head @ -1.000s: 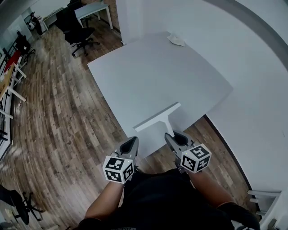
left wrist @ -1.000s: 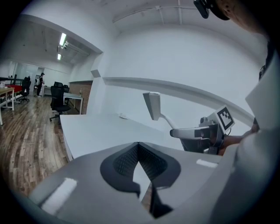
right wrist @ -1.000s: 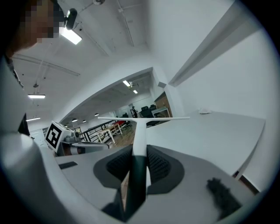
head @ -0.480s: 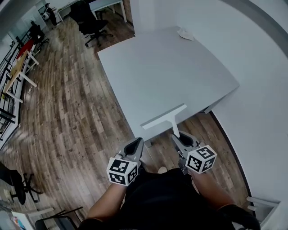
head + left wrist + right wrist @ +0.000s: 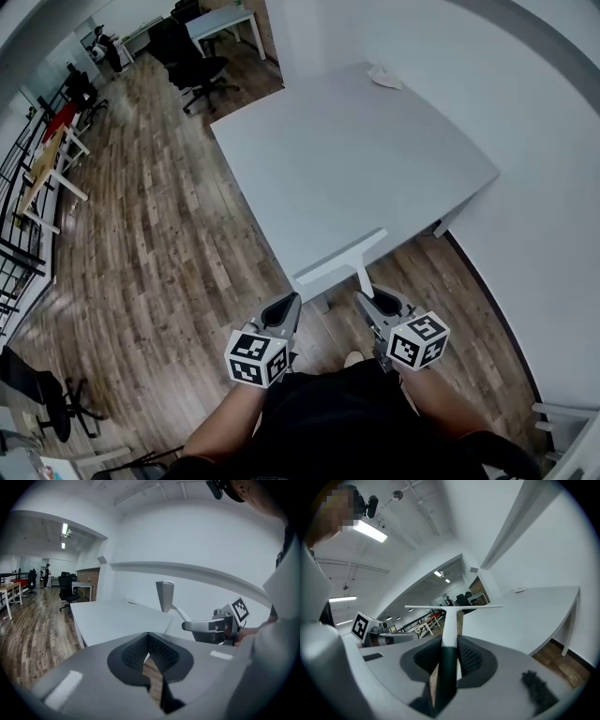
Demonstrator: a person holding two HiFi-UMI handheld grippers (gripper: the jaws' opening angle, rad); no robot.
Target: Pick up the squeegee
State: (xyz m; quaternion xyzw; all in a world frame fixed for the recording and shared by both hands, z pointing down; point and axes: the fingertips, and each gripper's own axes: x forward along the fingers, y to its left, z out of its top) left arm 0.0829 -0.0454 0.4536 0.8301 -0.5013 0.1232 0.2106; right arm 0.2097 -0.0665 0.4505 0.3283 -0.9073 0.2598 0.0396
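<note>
The squeegee (image 5: 342, 258) is white and T-shaped with a dark grip. In the head view it hangs in the air over the near edge of the white table (image 5: 356, 159). My right gripper (image 5: 373, 300) is shut on its handle. In the right gripper view the handle runs up between the jaws to the crosswise blade (image 5: 452, 607), with my right gripper (image 5: 450, 644) clamped on the dark part. My left gripper (image 5: 283, 305) is level with the right one, to its left, over the floor. It is shut and holds nothing (image 5: 149, 641). The left gripper view shows the squeegee (image 5: 165, 595) to its right.
A small white crumpled item (image 5: 384, 77) lies at the table's far corner. A white wall (image 5: 534, 169) runs along the right. Wood floor (image 5: 159, 244) spreads to the left, with office chairs (image 5: 192, 56) and desks far back.
Both grippers have drawn back from the table toward the body. The right one has carried the squeegee along, so its handle now hangs past the table's edge. Neither jaw state has changed.
</note>
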